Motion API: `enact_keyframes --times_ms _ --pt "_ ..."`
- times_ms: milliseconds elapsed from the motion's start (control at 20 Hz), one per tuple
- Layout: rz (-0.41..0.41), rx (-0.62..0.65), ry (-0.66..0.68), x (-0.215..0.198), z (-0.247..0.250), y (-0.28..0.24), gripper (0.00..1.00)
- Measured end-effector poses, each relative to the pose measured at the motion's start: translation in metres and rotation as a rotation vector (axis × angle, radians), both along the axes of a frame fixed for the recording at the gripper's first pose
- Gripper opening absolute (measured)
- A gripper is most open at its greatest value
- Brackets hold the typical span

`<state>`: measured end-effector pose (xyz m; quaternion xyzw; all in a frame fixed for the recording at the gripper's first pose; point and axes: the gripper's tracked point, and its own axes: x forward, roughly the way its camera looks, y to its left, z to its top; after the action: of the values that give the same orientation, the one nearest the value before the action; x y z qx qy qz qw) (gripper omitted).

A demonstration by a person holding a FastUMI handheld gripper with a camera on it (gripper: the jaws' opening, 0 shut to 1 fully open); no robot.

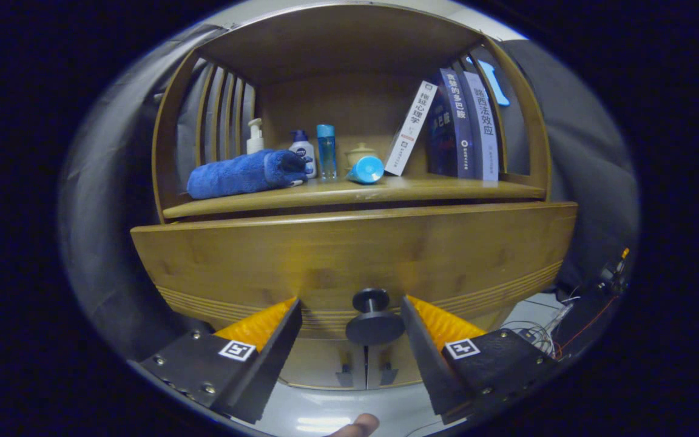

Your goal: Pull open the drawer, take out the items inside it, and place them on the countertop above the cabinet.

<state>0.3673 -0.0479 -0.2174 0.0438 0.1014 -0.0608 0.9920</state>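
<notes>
A wooden cabinet fills the view, its wide drawer front (pixel 349 249) curving across just ahead of my fingers. A dark round knob (pixel 374 318) sticks out of the drawer's lower middle and sits between my two fingertips without touching either. My gripper (pixel 351 306) is open, one finger on each side of the knob. The drawer front stands slightly forward of the countertop (pixel 349 193) above it; I cannot see into the drawer. On the countertop lie a rolled blue towel (pixel 243 173), bottles, and a blue cup (pixel 366 169) on its side.
A pump bottle (pixel 255 136), a white-and-blue bottle (pixel 303 151), a tall blue bottle (pixel 326 150) and a small lidded pot (pixel 361 152) stand at the back of the shelf. Books (pixel 459 124) lean at its right. Cables and electronics (pixel 592 297) lie right of the cabinet. A fingertip (pixel 357 426) shows below.
</notes>
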Motion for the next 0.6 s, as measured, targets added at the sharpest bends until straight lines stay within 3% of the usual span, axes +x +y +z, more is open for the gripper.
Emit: enact_keyframes --times_ms 600 --pt "-0.001 -0.007 0.041 0.035 -0.003 -0.004 0.98"
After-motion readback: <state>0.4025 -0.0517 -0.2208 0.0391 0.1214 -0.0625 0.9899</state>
